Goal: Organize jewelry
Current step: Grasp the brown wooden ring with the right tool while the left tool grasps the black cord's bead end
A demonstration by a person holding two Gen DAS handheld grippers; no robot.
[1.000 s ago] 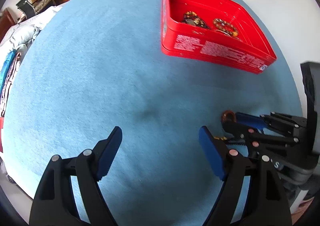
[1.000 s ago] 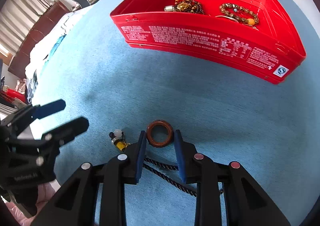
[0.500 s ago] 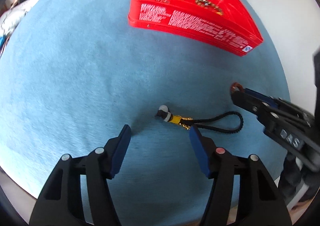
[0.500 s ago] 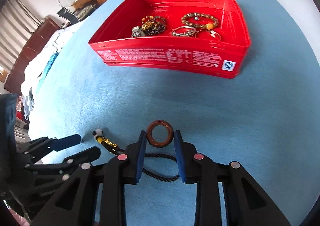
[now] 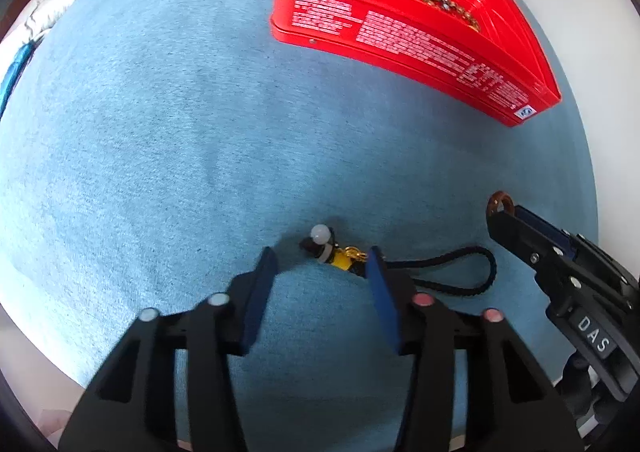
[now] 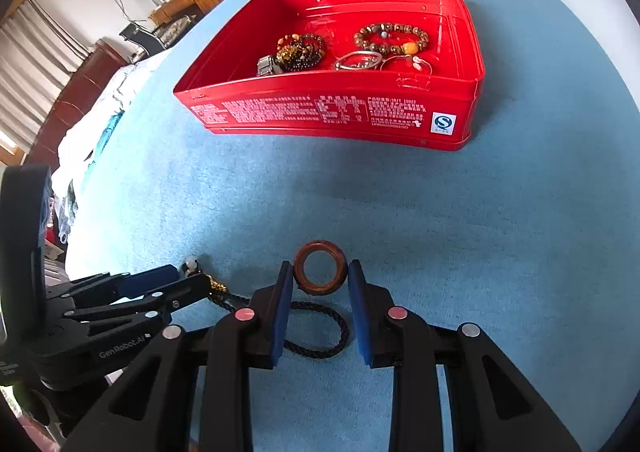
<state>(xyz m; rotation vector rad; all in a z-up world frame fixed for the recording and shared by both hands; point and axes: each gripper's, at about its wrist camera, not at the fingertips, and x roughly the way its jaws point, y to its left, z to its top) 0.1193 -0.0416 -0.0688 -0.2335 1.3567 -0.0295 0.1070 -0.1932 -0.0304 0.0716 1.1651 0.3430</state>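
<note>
- One red tin box (image 6: 332,116) with white print on its side stands open on the blue cloth (image 6: 480,232), well beyond both grippers.
- Inside the box, counted from the right wrist view: one light-brown bead bracelet (image 6: 390,38) with an orange bead, one heap of dark beads (image 6: 300,50) whose strands cannot be told apart, one silver bangle (image 6: 358,61), one thin silver ring-shaped piece (image 6: 408,62), and one small grey metal piece (image 6: 269,66).
- One brown ring pendant (image 6: 320,267) on one black braided cord (image 6: 320,332) is outside the box, near the cloth's front edge.
- The right gripper (image 6: 320,278) has its two blue pads clamped on either side of the pendant ring, narrowly parted by it; the cord loops down to the cloth beneath.
- The cord's other end carries one white bead (image 5: 321,233), a yellow bead (image 5: 341,261) and gold fittings, lying on the cloth.
- The left gripper (image 5: 322,266) points steeply down at that beaded end; its jaws are closing, about a third apart, with the beads just ahead of its tips and the pads not yet pressing on them.
</note>
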